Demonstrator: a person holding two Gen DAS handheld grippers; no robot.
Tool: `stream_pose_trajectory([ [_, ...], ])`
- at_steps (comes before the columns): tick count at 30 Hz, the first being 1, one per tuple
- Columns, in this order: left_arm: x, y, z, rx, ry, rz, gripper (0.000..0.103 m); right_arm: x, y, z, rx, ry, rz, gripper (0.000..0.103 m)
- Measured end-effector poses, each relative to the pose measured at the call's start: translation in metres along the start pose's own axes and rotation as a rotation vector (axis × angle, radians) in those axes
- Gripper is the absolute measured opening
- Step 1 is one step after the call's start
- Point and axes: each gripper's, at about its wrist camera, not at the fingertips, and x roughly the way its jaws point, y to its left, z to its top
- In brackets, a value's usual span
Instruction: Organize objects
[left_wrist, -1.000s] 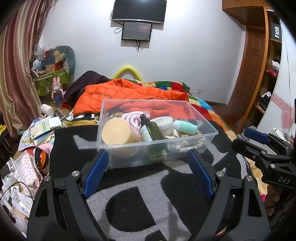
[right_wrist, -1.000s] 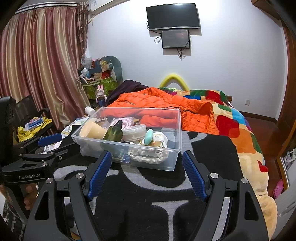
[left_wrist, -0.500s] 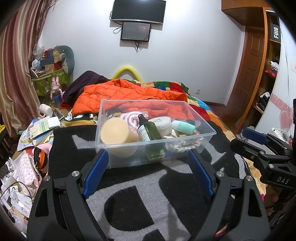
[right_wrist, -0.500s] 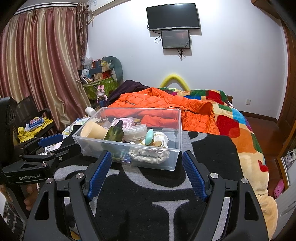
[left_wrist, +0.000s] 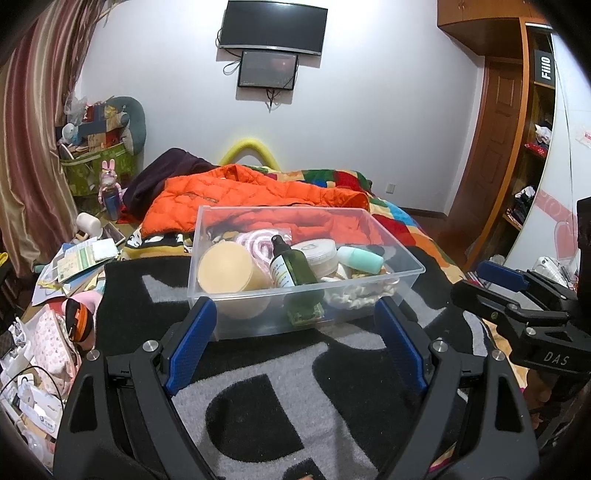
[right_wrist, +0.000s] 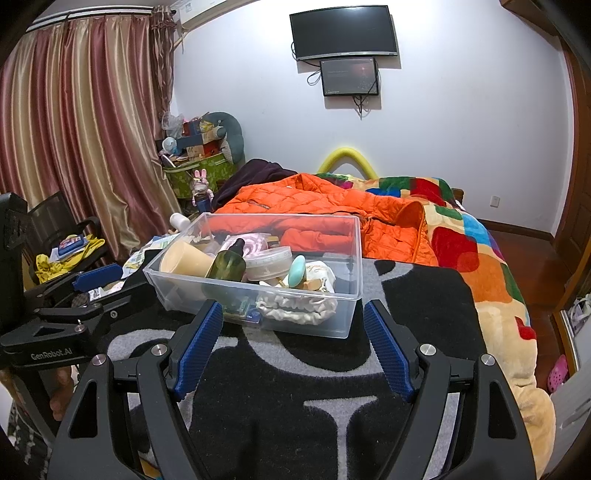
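A clear plastic bin (left_wrist: 402, 258) (right_wrist: 347, 317) sits on a black-and-grey blanket (left_wrist: 258, 387) (right_wrist: 295, 376) on the bed. It holds a tan cup (left_wrist: 225, 273) (right_wrist: 184, 262) lying on its side, a dark green spray bottle (left_wrist: 290, 267) (right_wrist: 227, 264), a white round tin (left_wrist: 319, 253) (right_wrist: 267, 262), a mint-green bottle (left_wrist: 360, 260) (right_wrist: 297, 271), a pink coil (left_wrist: 256, 240) and a cream cloth (right_wrist: 299, 308). My left gripper (left_wrist: 295, 317) is open and empty just before the bin's near wall. My right gripper (right_wrist: 293, 321) is open and empty, also just short of the bin.
An orange puffer jacket (left_wrist: 240, 195) (right_wrist: 332, 210) and a multicoloured quilt (right_wrist: 472, 251) lie behind the bin. Papers and clutter (left_wrist: 74, 262) lie left of the bed. A chair with yellow cloth (right_wrist: 62, 254) stands at the left. A wooden wardrobe (left_wrist: 498, 147) stands at the right.
Both grippers have stayed open. The views have shifted only slightly; the bin looks a touch higher and further left in the left wrist view.
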Motion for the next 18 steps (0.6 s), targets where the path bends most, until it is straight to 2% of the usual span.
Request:
stream_pose_trajectory([
  [18,-0.0016,-0.0009,0.0005,-0.001,-0.021,0.009,0.088,0.0000,-0.0016,0.0003,0.003,0.000,0.004,0.076],
])
